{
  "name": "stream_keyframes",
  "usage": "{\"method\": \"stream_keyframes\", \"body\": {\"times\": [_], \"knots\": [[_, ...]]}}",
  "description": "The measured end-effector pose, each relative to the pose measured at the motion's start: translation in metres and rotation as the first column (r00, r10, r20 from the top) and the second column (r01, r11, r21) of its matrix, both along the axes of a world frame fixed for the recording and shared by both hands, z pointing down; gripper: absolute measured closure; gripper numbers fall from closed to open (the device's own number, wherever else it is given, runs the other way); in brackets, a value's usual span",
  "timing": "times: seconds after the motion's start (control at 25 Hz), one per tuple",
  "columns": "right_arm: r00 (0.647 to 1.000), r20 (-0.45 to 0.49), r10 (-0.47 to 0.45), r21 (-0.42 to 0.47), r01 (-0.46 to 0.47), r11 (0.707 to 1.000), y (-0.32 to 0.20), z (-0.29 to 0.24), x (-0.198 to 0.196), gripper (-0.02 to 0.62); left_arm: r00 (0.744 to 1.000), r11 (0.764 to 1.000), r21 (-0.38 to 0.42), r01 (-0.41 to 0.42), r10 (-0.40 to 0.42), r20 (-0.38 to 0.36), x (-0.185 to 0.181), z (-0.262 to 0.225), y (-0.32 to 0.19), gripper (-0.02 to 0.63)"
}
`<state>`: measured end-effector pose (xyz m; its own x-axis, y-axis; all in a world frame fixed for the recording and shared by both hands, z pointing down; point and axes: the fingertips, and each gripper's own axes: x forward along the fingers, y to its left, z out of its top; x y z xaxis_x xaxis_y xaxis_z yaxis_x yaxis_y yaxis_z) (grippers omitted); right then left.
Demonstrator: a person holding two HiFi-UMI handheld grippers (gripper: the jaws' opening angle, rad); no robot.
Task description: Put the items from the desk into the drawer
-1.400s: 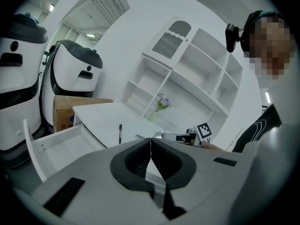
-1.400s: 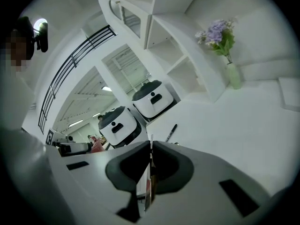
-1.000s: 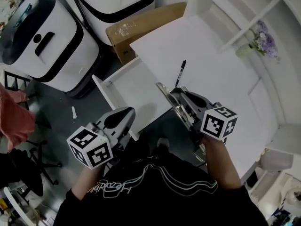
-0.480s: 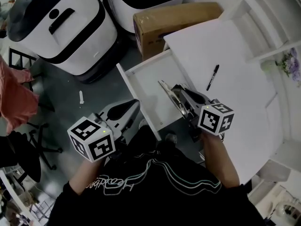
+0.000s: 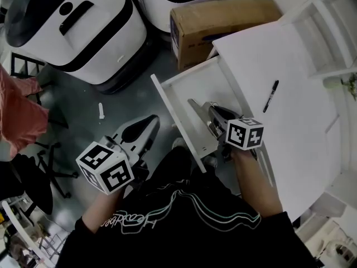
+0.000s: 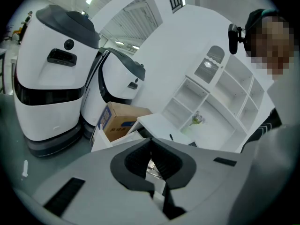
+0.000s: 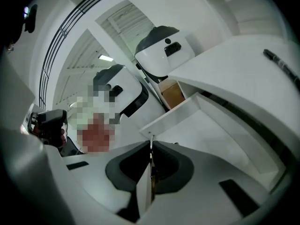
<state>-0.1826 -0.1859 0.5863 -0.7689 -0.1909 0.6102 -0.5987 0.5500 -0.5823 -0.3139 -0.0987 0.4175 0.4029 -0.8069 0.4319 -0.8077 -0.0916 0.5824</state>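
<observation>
Right tongs [image 5: 216, 115] grip a thin metal strip [image 5: 198, 110] above the open drawer [image 5: 178, 94]. Left tongs [image 5: 148, 124] — closed, empty — hang over the floor [image 5: 120, 102], left of the drawer. A black pen [image 5: 270, 96] lies on the table [image 5: 301, 144], right of the drawer.

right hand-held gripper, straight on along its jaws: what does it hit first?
Most likely the white floor of the open drawer. The thin flat item clamped in the right hand-held gripper would touch first. Depth is unclear, so it might reach the drawer's front wall instead.
</observation>
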Motion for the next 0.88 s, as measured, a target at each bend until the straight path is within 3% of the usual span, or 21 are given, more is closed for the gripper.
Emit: {"method": "stream_keyframes", "body": {"times": [0.28,0.6,0.88], "knots": [[1.000,-0.016,-0.001,-0.048,0.000,0.999,-0.003,0.065,-0.028,0.542,1.000,0.999,-0.040,0.010,-0.010,-0.010,-0.015,0.020,0.001,0.586],[0.999,-0.054,-0.003,-0.088,-0.002,0.996,-0.006,0.110,-0.033,0.541,0.999,0.996,-0.069,0.048,-0.049,-0.009,-0.035,0.036,0.002,0.586],[0.984,-0.165,-0.062,-0.104,0.045,0.994,-0.005,0.133,-0.032,0.540,0.997,0.995,-0.069,0.073,-0.074,-0.015,-0.043,0.038,-0.007,0.586]]}}
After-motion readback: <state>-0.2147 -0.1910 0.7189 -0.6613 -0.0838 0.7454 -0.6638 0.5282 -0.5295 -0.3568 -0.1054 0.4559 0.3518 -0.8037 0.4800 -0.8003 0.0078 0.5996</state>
